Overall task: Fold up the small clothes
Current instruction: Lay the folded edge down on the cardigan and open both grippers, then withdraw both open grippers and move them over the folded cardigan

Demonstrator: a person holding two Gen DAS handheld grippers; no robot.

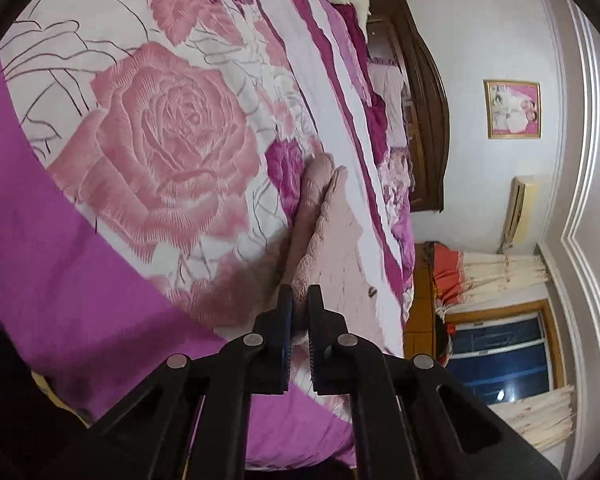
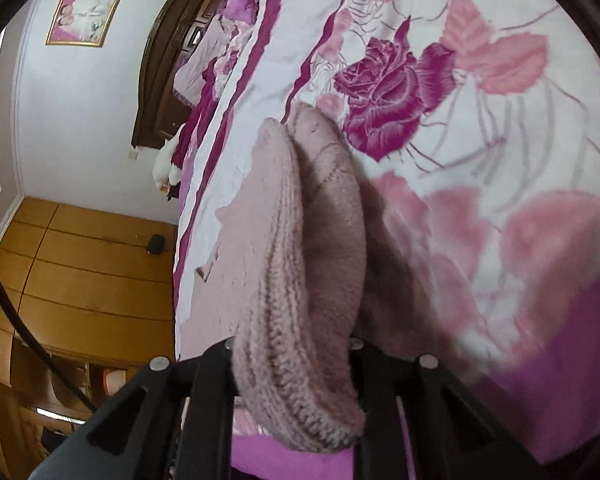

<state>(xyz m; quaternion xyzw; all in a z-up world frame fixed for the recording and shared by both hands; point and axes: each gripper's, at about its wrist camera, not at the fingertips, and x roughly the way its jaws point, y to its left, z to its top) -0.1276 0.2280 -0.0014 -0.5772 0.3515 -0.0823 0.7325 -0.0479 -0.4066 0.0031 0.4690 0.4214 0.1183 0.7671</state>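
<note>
Running from the bottom centre up toward mid-frame in both wrist views, the pink knitted garment (image 2: pixel 300 264) lies doubled along its length on the rose-print bedspread (image 1: pixel 168 128), its long axis pointing straight away from both tongs. The left gripper (image 1: pixel 299 312) is clamped on 1 near corner of it, jaws nearly together with fabric pinched between. The right gripper (image 2: pixel 296 364) has its tips buried under the thick knit edge, apparently gripping it. Both hands sit equally close, at the garment's near end. Counted: 1 garment, 2 grippers, 1 bedspread, 1 framed picture (image 1: pixel 512 109) on the wall.
</note>
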